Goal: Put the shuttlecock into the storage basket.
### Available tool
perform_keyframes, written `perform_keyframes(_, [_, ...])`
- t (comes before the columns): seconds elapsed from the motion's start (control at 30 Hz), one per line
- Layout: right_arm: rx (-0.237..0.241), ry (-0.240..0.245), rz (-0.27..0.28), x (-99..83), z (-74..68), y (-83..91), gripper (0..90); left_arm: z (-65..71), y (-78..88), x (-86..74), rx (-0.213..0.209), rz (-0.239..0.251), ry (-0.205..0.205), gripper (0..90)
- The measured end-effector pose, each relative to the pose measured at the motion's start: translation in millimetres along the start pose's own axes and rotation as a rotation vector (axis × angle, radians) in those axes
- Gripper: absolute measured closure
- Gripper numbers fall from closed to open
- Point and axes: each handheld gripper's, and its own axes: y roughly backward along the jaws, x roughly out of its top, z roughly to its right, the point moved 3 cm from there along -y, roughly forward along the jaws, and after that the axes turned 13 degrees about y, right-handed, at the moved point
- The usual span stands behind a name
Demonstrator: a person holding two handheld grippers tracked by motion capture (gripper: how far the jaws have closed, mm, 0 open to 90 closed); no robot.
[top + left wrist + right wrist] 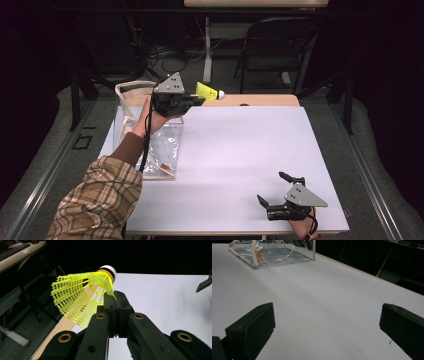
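A yellow plastic shuttlecock point(207, 92) with a white cork tip hangs above the far left part of the white table point(240, 150). My left gripper point(199, 101) is shut on the edge of its mesh skirt. In the left gripper view the shuttlecock point(82, 296) lies on its side, its cork pointing up and right, and my left gripper point(117, 300) pinches the skirt's rim. My right gripper point(272, 189) rests low near the table's front right corner, jaws wide apart with nothing between them. In the right gripper view my right gripper point(327, 325) frames bare table.
A clear plastic bag with cream trim point(145, 130) stands open at the table's left side, under my left forearm; it appears as the clear bag point(274, 252) in the right gripper view. A black chair point(275, 45) and cables lie beyond the far edge.
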Motion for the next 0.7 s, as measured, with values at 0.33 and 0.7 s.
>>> perform_keyframes(0.33, [-0.001,0.0,0.0,0.1,0.0,0.0,0.0,-6.0,9.6,-1.9,0.023,0.003,0.007,89.8])
perform_keyframes(0.7, [0.0,0.0,0.001,0.0,0.0,-0.5,0.0,-15.2,23.8,-4.7,0.057,0.01,0.017,89.8])
